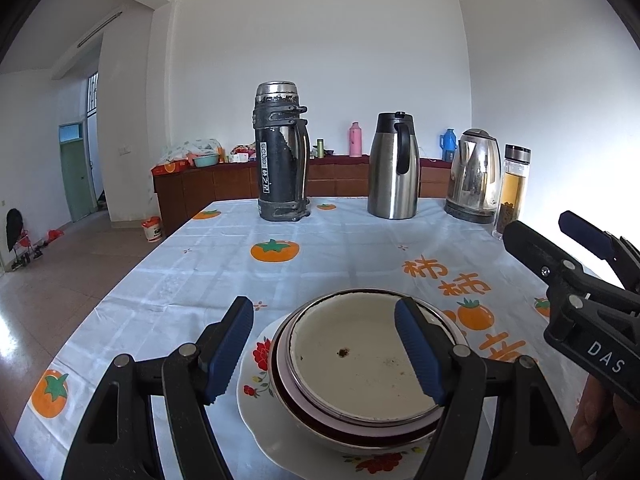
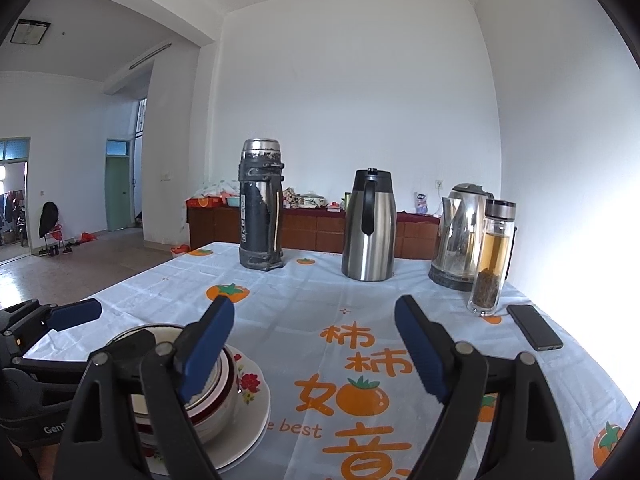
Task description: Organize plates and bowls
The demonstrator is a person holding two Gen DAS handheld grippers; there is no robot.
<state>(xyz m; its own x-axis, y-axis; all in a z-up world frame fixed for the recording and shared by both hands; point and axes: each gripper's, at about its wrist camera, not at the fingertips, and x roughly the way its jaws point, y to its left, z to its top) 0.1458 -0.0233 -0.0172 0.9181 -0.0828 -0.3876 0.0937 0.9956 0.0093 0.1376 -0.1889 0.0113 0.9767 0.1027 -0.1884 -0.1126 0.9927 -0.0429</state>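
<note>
So the whole stack is sitting at the near edge of the table (image 1: 360,232), right under the left gripper (image 1: 324,350): a white enamel bowl (image 1: 360,356) with a chipped dark rim nested in a maroon-banded bowl (image 1: 320,412), all on a floral plate (image 1: 256,368). From the right wrist view the same pile is down at about 8 o'clock, and there looks to be a second plate under the floral one, hard to say for sure.

Left fingers are spread wide, one either side of the enamel bowl's rim, not pressing on anything that I can see. Right gripper (image 2: 316,348) is off to the stack's 3 o'clock over bare persimmon tablecloth (image 2: 360,380), fingers also apart and empty.

Handling-wise, my guess: enamel one is stiff, light-ish steel, slick glaze, chips if knocked. The ceramic bowl and plate are heavier and properly breakable. Rims are the only sensible place to pinch, one finger inside and one outside the wall, at 3 or 9 o'clock. Lifting the nested bowls together feels risky since the inner one could slide.

Back of the table at 12 o'clock: black thermos (image 1: 280,152), steel carafe (image 1: 394,166), electric kettle (image 1: 476,176), tea bottle (image 1: 512,192). A phone (image 2: 534,327) lies at 2 o'clock, well apart from the dishes
</note>
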